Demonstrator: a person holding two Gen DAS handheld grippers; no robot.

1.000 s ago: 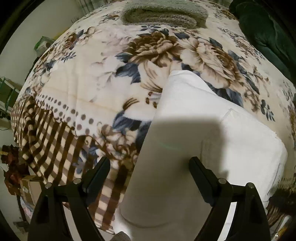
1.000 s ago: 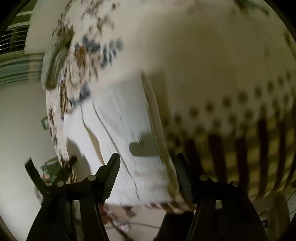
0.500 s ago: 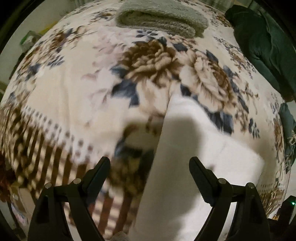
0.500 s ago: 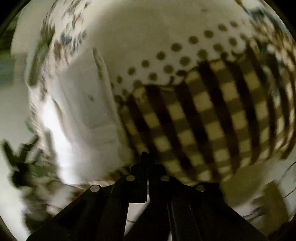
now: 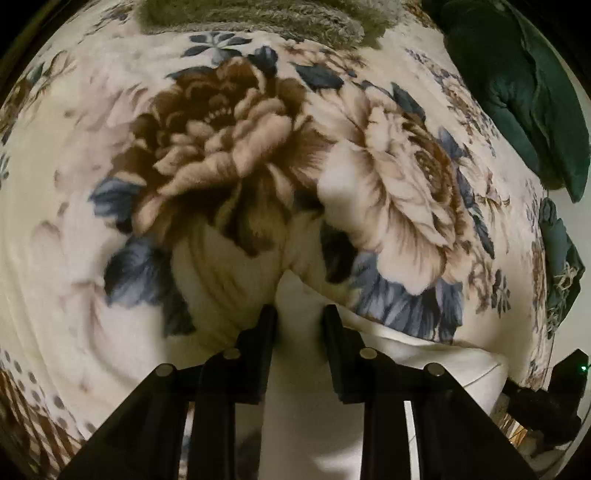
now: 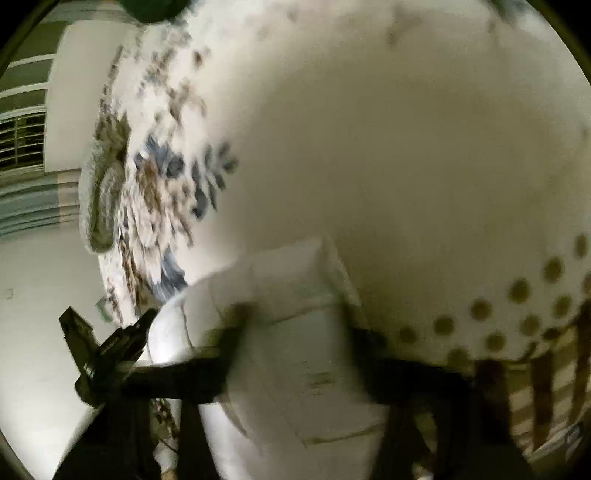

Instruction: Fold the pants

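White pants (image 5: pixel 424 354) lie on a floral blanket (image 5: pixel 221 147). In the left wrist view a bunched corner of the pants fills the narrow gap of my left gripper (image 5: pixel 299 328). Its jaws are closing and both fingers (image 5: pixel 264 332) touch the fabric. The right wrist view is blurred. There the pants (image 6: pixel 280 280) lie flat near the blanket's dotted and striped border. My right gripper (image 6: pixel 299 334) shows its fingers wide apart with the white cloth between them. The left gripper's body (image 6: pixel 99 350) shows at the far left of that view.
A folded grey fleece (image 5: pixel 258 14) lies at the far end of the bed. Dark green clothing (image 5: pixel 517 92) is piled along the right side. The blanket's brown striped edge (image 6: pixel 543 387) hangs off the bed. A pale wall and a window (image 6: pixel 22 140) are at the left.
My left gripper moved forward along the pants to their far corner, and its jaws went from wide to narrow around the cloth. The right jaws were shut half a second ago and now stand apart.
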